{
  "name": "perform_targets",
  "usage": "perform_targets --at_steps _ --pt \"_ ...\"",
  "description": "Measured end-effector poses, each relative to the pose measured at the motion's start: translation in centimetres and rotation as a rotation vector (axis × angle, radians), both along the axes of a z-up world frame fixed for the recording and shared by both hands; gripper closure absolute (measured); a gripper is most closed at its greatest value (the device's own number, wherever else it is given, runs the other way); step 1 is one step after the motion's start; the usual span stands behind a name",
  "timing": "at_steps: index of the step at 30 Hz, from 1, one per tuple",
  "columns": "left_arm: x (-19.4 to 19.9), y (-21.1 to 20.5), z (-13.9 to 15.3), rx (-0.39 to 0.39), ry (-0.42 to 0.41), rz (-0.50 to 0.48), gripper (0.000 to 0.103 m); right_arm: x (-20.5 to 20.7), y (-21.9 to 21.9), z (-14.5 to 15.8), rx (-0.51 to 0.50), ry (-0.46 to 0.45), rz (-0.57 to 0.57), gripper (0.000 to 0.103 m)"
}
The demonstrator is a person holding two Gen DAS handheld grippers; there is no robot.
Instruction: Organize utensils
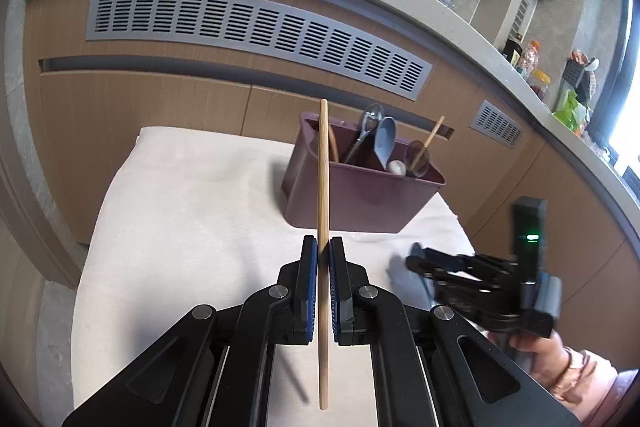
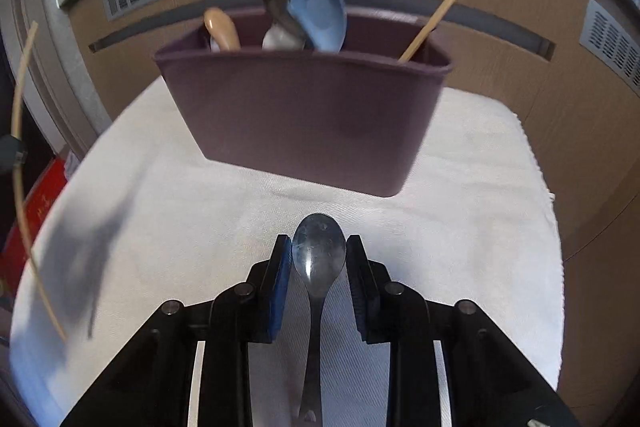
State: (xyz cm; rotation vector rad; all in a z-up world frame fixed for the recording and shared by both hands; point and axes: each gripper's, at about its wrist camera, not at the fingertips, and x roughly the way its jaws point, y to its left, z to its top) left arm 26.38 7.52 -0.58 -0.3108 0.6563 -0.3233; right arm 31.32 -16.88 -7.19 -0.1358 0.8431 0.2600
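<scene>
- Left gripper (image 1: 323,259) jaws clenched on a wooden chopstick (image 1: 323,187), held upright — not yet binned.
- Right gripper (image 2: 319,263) jaws flank a metal spoon (image 2: 319,259); contact cannot be confirmed.
- Maroon bin (image 2: 304,115) on the table (image 2: 480,187) already holds several utensils.

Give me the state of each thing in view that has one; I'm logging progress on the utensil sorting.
Left gripper: shut on the wooden chopstick, held upright.
Right gripper: pads at the metal spoon bowl's edges, spoon on the cloth.
Purple bin: upright on the white cloth, already holding utensils.
Blue spoon: standing in the bin, bowl up.
</scene>
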Motion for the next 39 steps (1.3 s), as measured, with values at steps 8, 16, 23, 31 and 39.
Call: perform_targets --at_steps 8,16,23,31,39 --pt "-1.0 -2.3 5.3 -0.018 -0.110 -0.020 0.097 -4.7 -1.3 7.4 0.118 -0.167 0.038 0.079" --pt "0.7 -5.0 18.4 0.044 -0.467 -0.025 0.097 -4.5 -1.0 23.6 0.193 -0.512 0.092 0.079" --pt "4.2 -5.8 20.4 0.086 -0.571 0.008 0.097 -1.1 -0.6 28.1 0.161 -0.601 0.062 0.099" --pt "10.3 -5.3 14.4 0.076 -0.424 0.025 0.097 3.4 -1.0 23.1 0.155 -0.491 0.067 0.099" --pt "10.7 -4.3 10.2 0.056 -0.319 0.008 0.097 3.9 -3.8 17.6 0.085 -0.330 0.063 0.099"
